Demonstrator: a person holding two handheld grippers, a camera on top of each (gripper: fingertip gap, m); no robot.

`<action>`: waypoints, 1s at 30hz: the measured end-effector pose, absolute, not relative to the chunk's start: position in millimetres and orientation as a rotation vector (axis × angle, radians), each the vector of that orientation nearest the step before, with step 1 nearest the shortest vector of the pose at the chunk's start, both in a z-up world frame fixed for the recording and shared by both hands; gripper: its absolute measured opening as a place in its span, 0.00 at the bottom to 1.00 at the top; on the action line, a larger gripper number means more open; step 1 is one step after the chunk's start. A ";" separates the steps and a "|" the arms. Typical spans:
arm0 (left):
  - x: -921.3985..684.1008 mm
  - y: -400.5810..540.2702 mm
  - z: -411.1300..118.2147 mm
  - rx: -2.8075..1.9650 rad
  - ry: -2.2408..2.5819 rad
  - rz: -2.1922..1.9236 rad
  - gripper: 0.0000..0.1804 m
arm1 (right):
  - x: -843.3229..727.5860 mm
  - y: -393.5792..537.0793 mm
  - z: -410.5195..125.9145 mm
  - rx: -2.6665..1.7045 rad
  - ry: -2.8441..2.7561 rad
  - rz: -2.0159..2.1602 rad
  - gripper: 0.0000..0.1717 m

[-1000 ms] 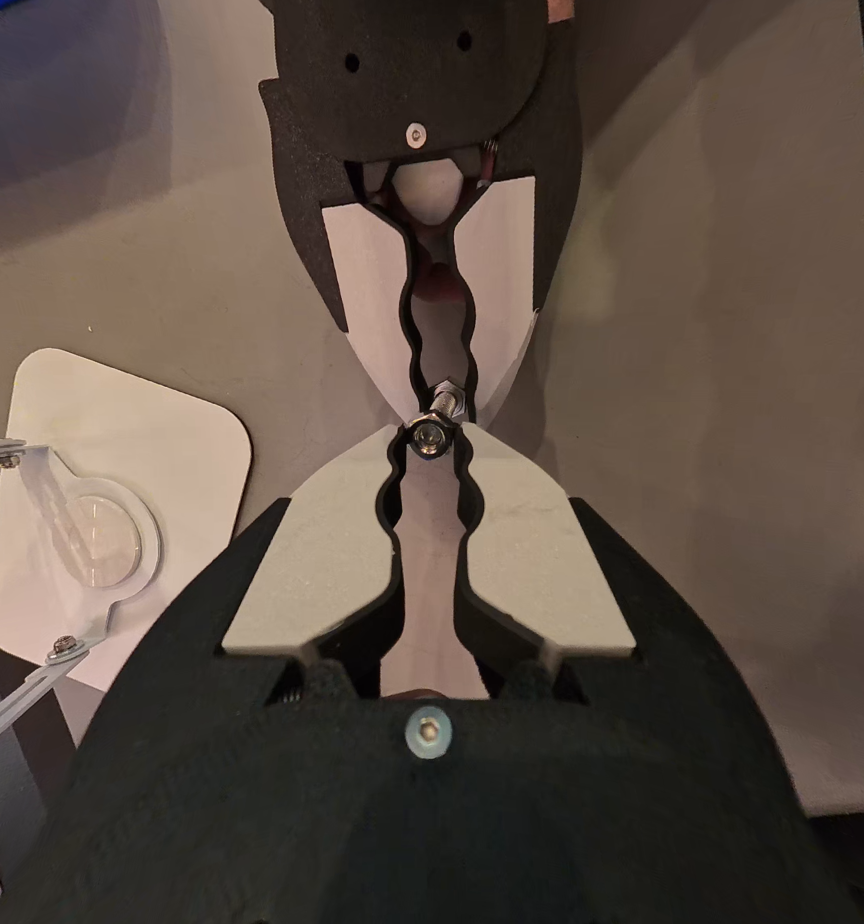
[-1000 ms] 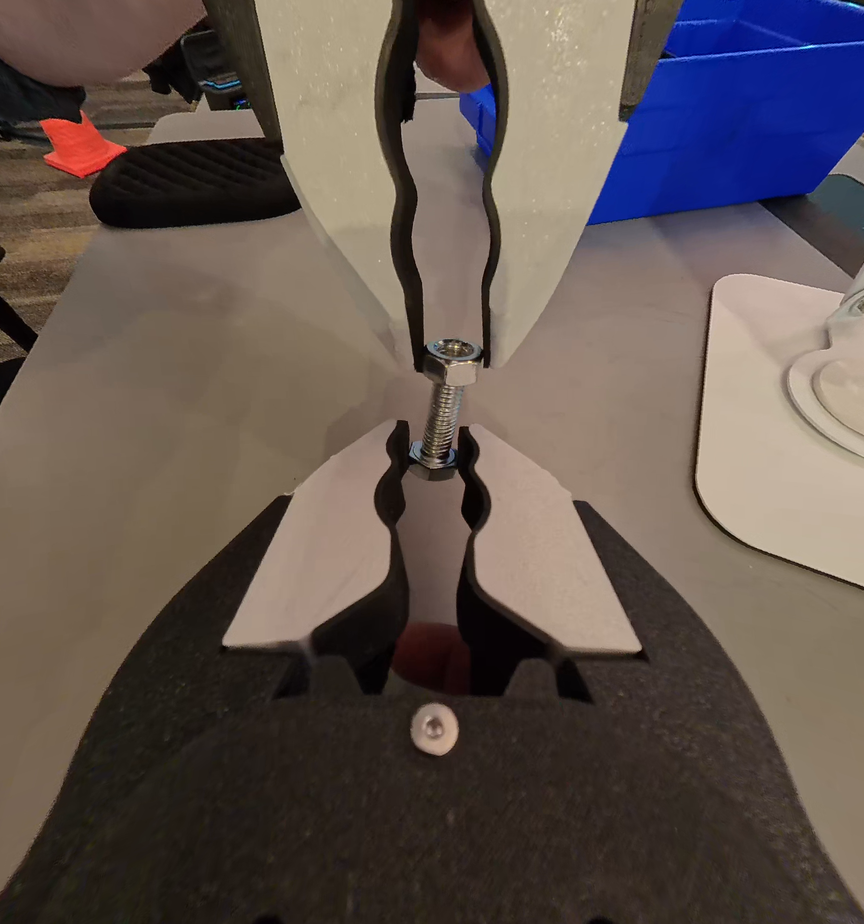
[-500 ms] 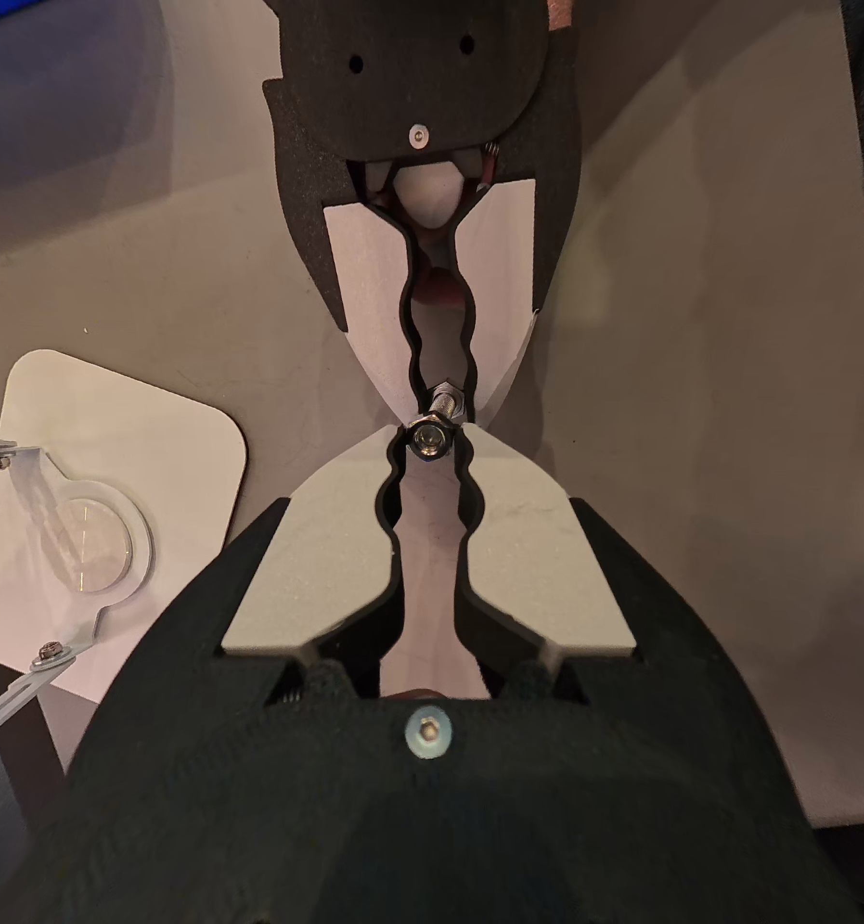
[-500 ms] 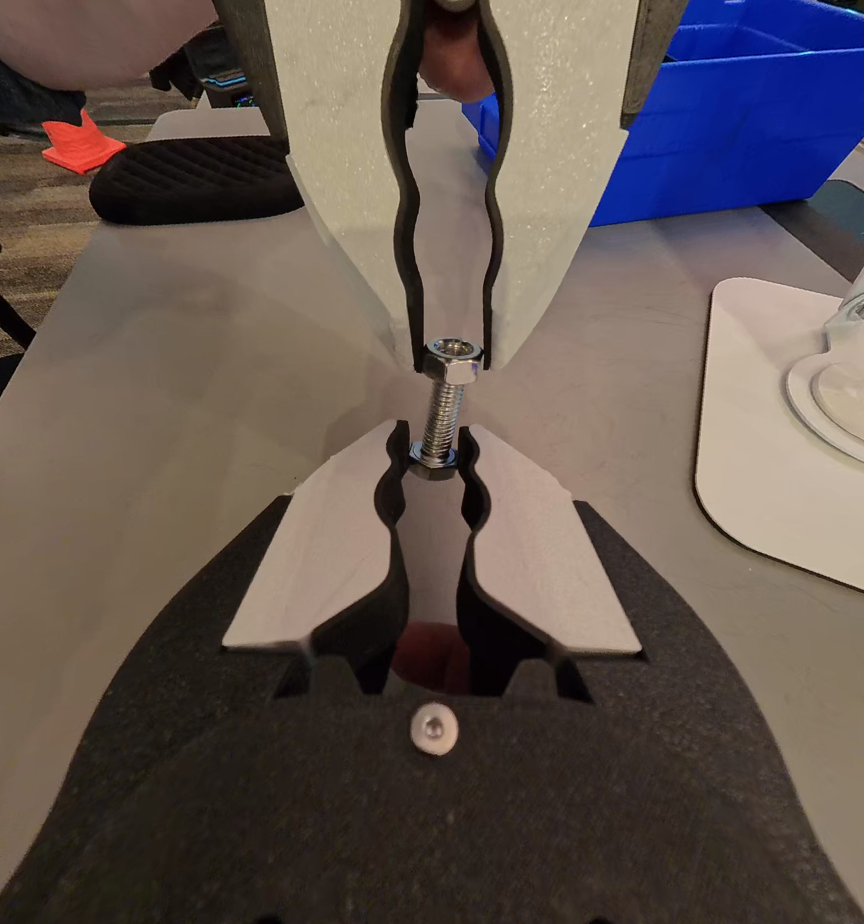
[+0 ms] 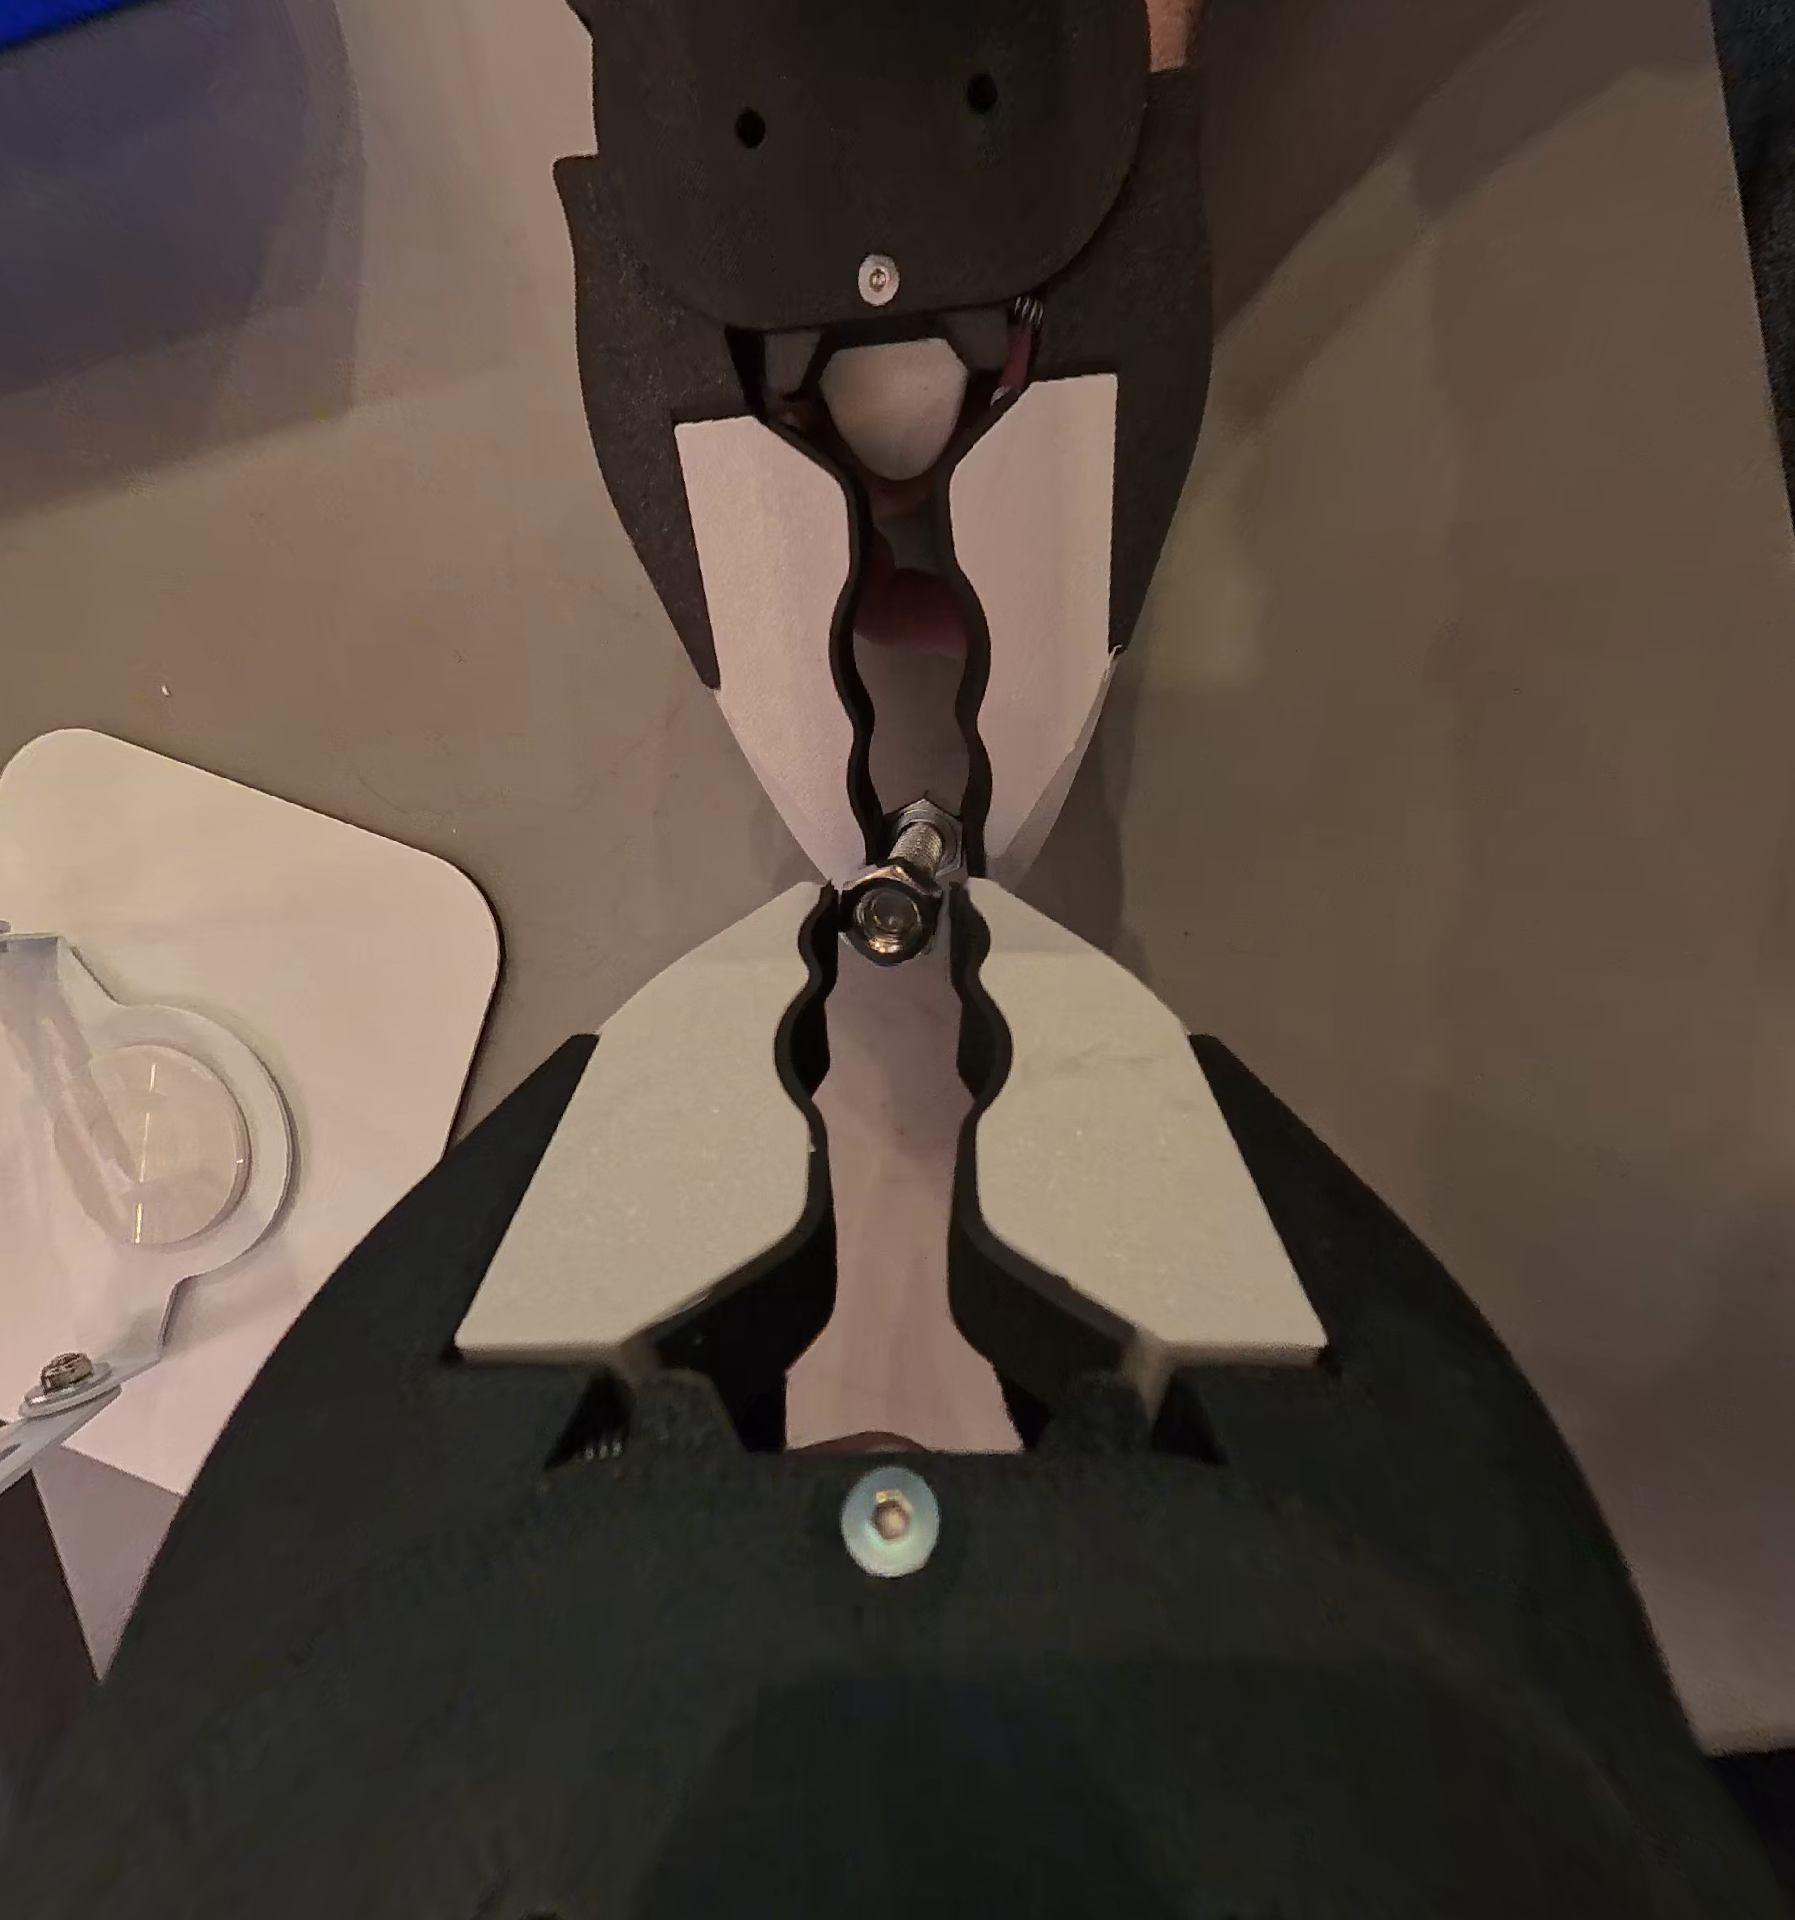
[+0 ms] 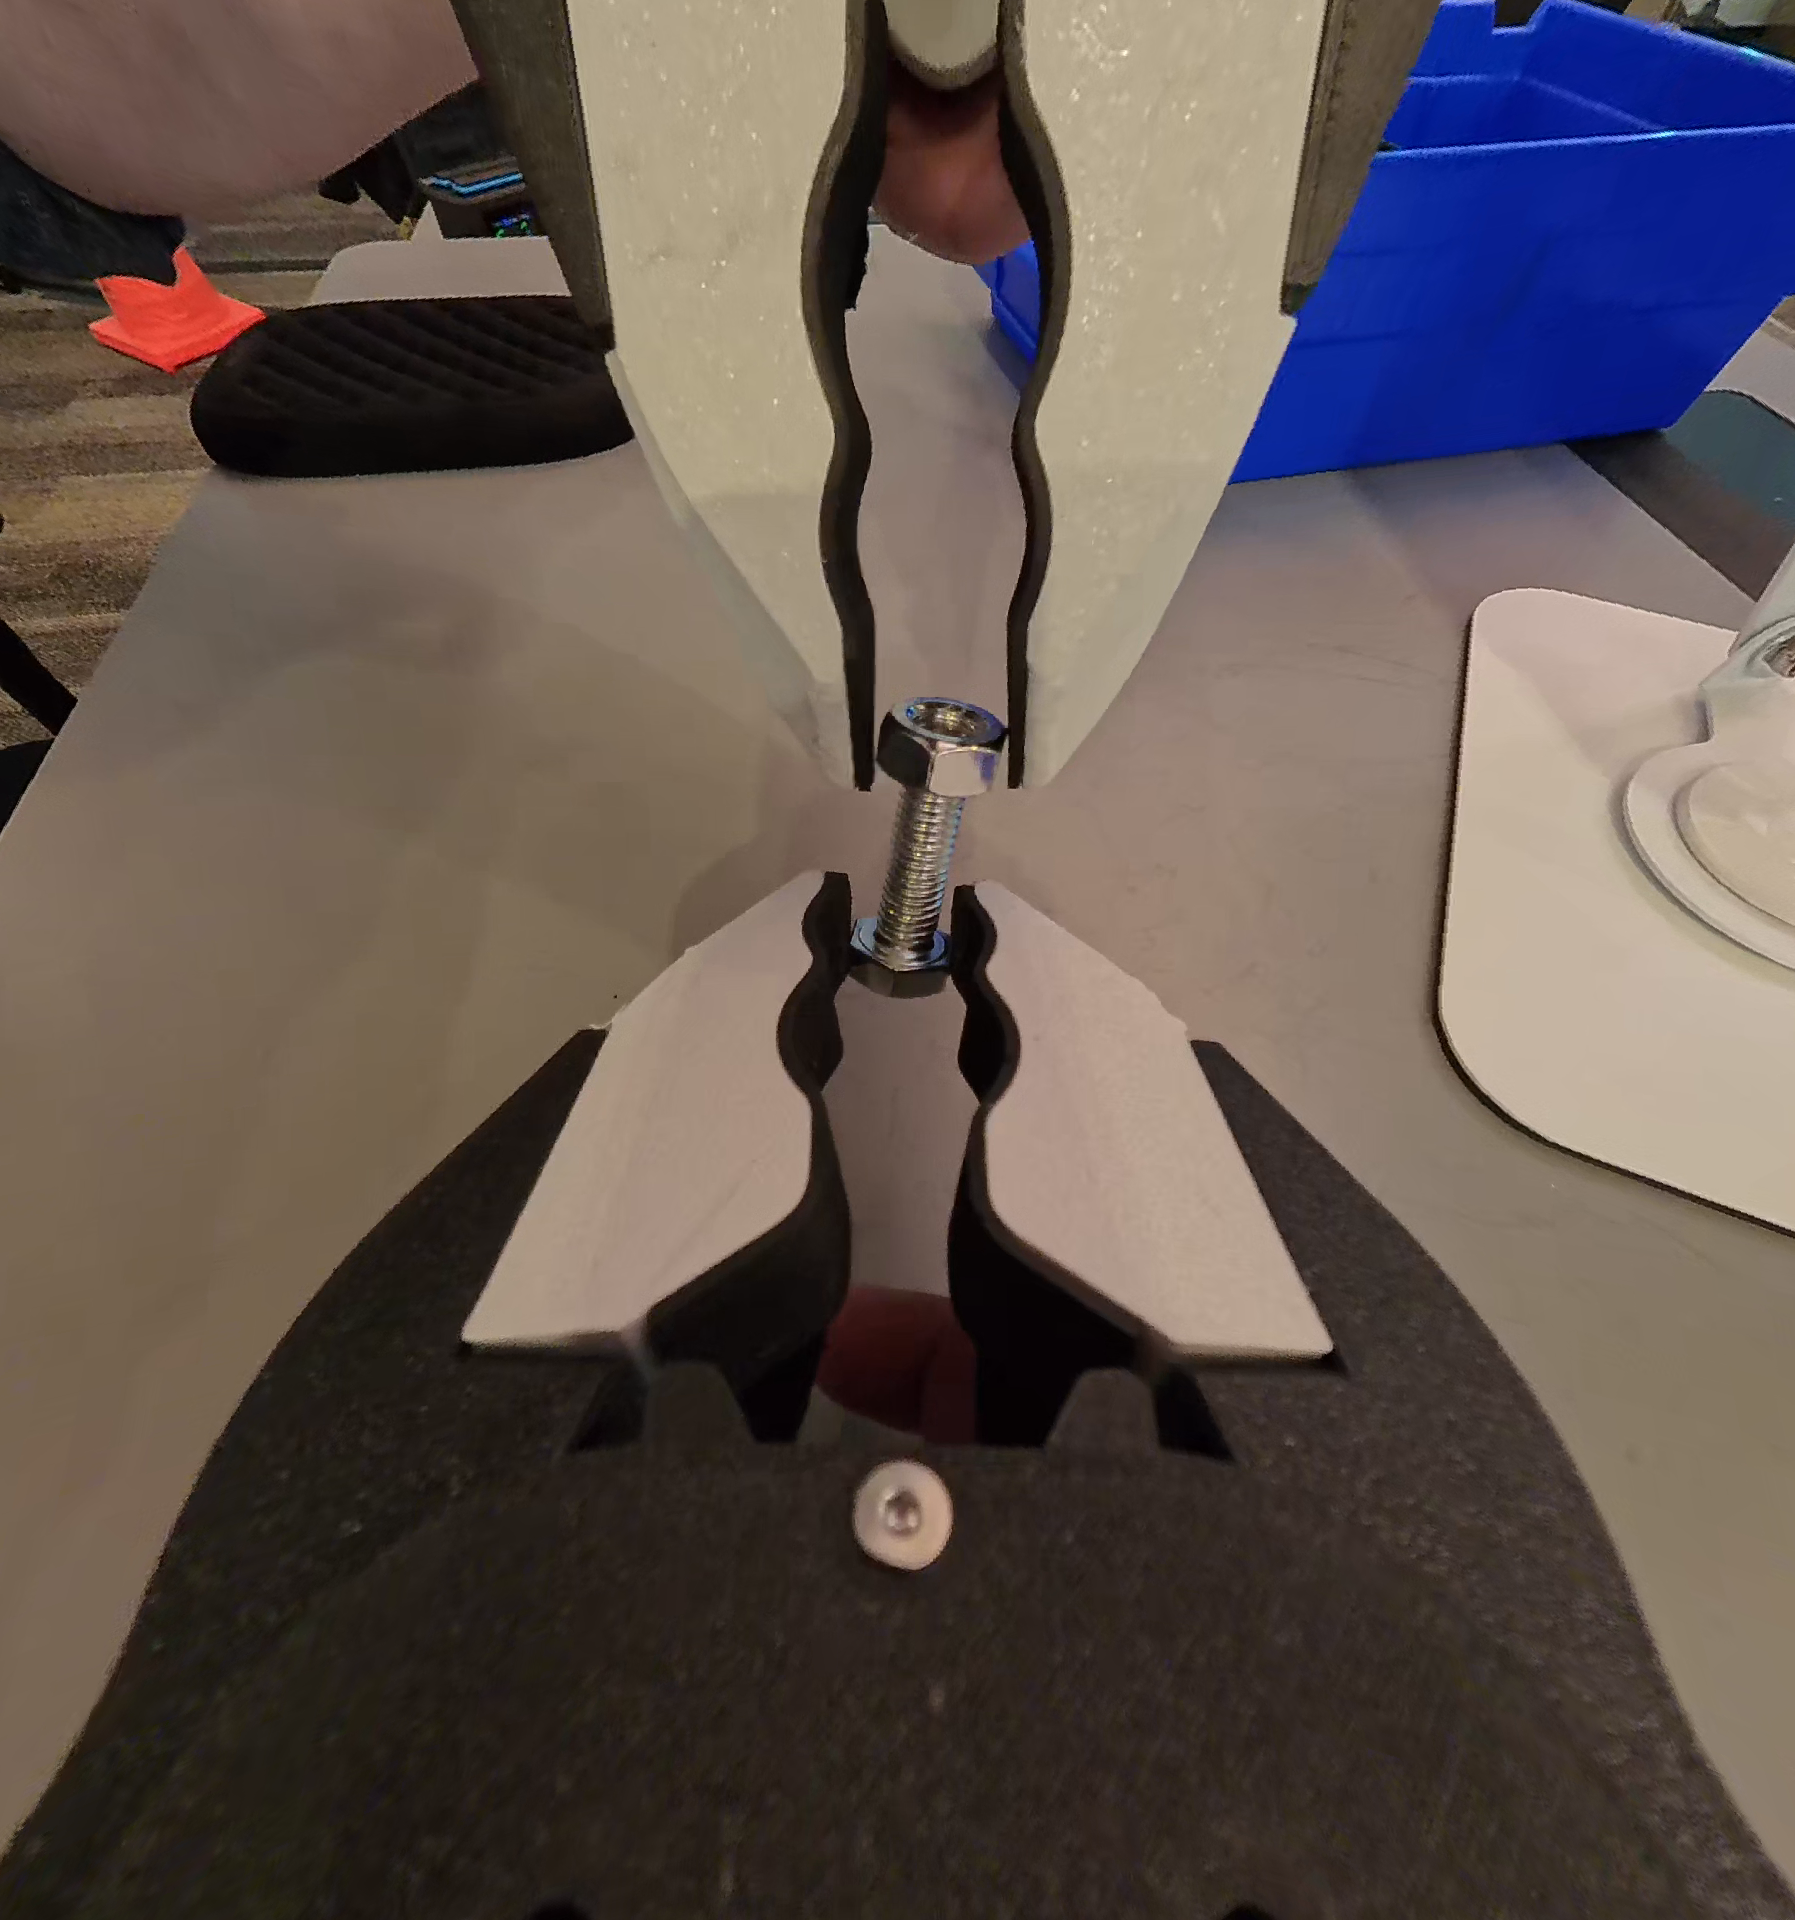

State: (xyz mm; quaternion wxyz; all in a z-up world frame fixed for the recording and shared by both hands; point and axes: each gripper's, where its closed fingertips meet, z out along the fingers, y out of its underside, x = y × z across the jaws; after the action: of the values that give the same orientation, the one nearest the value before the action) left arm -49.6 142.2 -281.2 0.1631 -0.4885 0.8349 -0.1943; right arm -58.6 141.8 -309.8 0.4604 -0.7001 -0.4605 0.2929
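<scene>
A silver bolt [image 6: 908, 862] stands upright above the grey table [image 6: 353, 831]. My right gripper [image 6: 898, 935] is shut on its hex head [image 6: 898, 971] and holds it from below. A silver nut [image 6: 940, 753] sits on the bolt's top end. My left gripper [image 6: 937, 769] reaches in from the opposite side with its fingertips on either side of the nut. In the left wrist view I look down the bolt's axis onto the nut [image 5: 888, 920], which stands between my left gripper's [image 5: 893, 914] pads. A thin sliver of space shows on its right side. The right gripper [image 5: 919, 842] faces me there.
A white plate [image 5: 249, 987] with a clear lens [image 5: 150, 1164] on a metal arm lies to one side; it also shows in the right wrist view [image 6: 1599, 935]. A blue bin [image 6: 1547, 260] stands at the back right. A black mesh seat [image 6: 405, 384] is beyond the table's far left edge. My two grippers' fingertips are within a few centimetres of each other.
My left gripper's pads have eased slightly apart around the nut. The right gripper keeps its hold on the bolt head. The bolt and nut have hardly moved.
</scene>
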 end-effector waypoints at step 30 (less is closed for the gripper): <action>-46.4 144.2 -283.1 -1.886 1.943 -0.790 0.18 | -58.0 144.2 -309.5 -1.726 -1.117 0.701 0.11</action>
State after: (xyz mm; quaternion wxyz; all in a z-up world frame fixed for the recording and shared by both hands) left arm -46.4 144.2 -283.1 0.1599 -0.6601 0.6799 -0.2765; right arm -58.0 144.2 -309.5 0.4661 -0.7030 -0.4550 0.2857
